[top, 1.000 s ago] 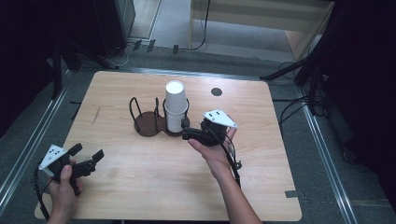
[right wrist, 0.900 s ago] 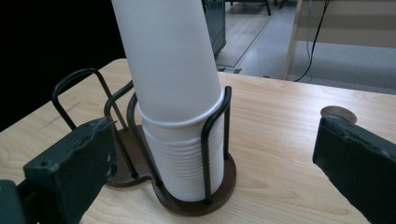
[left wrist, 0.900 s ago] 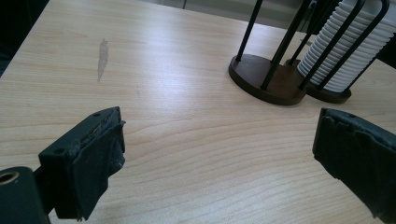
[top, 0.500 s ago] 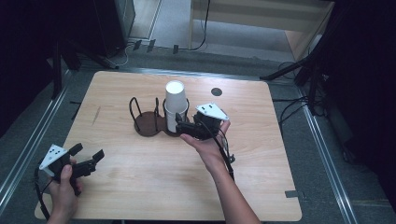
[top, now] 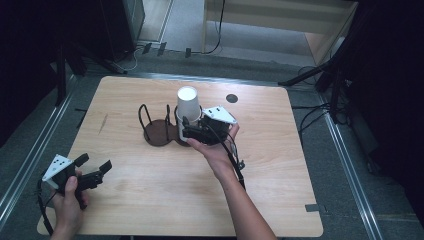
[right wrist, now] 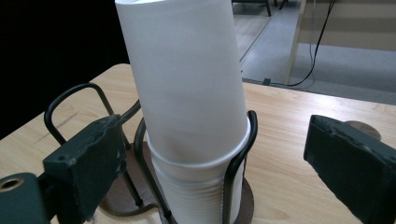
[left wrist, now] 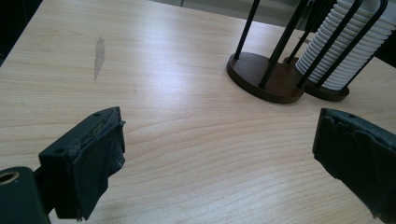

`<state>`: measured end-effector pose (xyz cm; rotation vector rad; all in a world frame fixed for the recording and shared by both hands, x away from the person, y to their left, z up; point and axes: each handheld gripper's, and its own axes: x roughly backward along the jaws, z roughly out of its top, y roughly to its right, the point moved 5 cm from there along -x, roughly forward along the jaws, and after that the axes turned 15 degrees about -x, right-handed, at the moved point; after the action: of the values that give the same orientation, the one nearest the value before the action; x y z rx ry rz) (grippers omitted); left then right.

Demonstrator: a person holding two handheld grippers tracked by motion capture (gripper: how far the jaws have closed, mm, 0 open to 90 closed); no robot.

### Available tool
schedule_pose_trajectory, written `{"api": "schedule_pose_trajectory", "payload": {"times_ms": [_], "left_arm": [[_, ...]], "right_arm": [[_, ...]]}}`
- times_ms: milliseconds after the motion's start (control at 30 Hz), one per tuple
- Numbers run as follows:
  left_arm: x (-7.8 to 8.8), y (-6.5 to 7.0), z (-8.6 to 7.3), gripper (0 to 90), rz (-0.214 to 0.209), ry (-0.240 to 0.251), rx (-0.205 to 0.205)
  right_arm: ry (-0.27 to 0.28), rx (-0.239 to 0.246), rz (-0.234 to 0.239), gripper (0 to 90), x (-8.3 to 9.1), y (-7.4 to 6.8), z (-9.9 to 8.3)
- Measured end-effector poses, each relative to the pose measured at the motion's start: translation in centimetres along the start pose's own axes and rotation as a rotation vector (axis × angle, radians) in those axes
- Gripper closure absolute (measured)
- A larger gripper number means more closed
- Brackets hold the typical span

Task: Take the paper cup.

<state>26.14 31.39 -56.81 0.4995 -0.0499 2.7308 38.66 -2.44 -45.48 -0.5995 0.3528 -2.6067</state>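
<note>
Paper cups (top: 188, 107) stand stacked upside down in the right ring of the black wire holder (top: 156, 125), near the middle of my table (top: 280, 200). My right gripper (right wrist: 212, 154) has its jaws spread on both sides of the stack; they have just been closing, but the pads do not press it. My left gripper (top: 92, 170) rests at the table's left near corner, jaws wide apart, nothing between them.

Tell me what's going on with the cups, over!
Right gripper open, jaws just been closing around the top cup, pads not touching. Left gripper open, hanging above the table. Holder wires flank the stack.
</note>
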Motion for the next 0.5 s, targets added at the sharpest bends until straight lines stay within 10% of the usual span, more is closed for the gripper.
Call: {"api": "schedule_pose_trajectory", "payload": {"times_ms": [500], "left_arm": [[-0.1, 0.0, 0.0, 2.6, -0.006, -0.005, -0.002]], "right_arm": [[-0.002, 0.000, 0.031, 8.1, -2.5, -1.4, 0.1]]}}
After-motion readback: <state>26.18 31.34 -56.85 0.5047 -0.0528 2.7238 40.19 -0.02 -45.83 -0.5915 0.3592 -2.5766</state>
